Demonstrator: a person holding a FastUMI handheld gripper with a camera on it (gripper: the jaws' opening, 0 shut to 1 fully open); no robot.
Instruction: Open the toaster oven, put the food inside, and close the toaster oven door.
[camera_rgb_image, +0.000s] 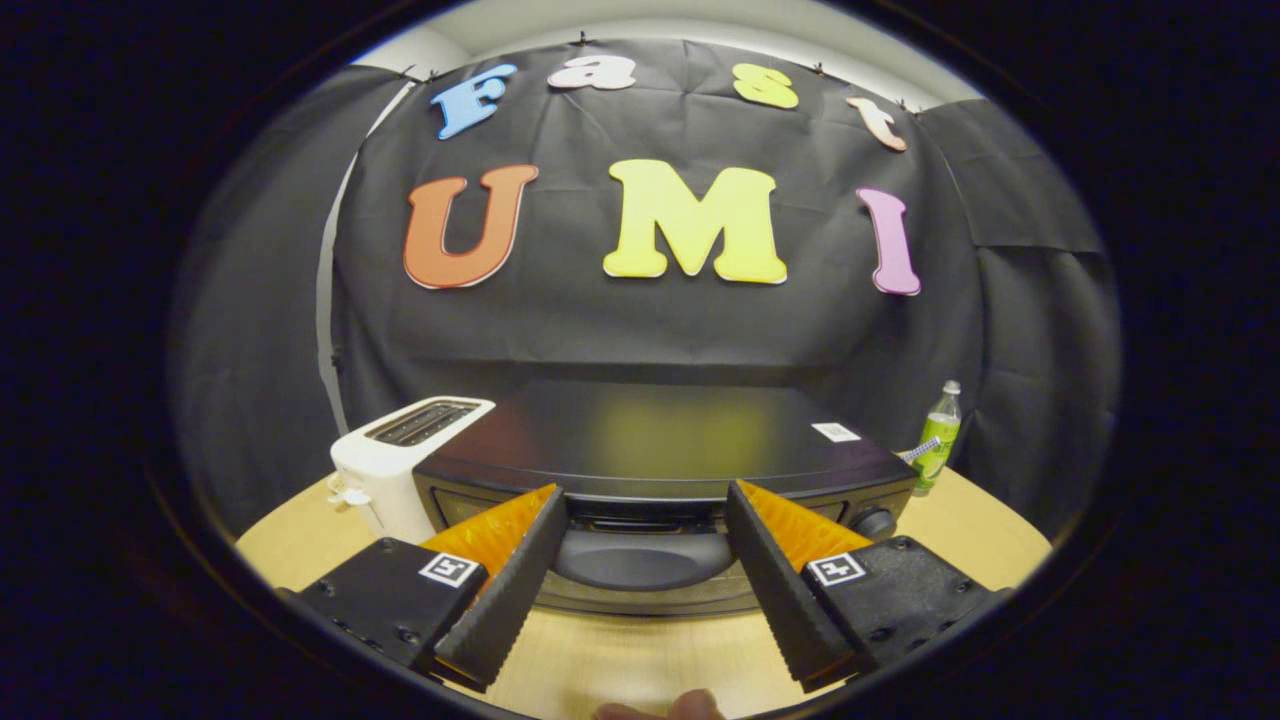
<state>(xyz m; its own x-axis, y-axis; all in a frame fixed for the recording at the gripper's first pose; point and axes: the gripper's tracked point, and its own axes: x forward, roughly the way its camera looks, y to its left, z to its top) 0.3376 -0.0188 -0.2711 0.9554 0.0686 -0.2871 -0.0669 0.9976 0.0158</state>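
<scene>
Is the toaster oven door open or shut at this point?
Shut. The toaster oven door stands upright against its front, with the handle facing the open gripper, whose fingers sit either side of it without touching.

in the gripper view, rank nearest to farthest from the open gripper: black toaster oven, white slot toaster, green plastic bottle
1. Black toaster oven, just ahead of the open gripper, its handle between the fingers.
2. White slot toaster, beside the oven's left end.
3. Green plastic bottle, beyond the oven's right end.

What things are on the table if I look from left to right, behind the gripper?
Toaster → toaster oven → green bottle. The open gripper points at the toaster oven's handle.
</scene>
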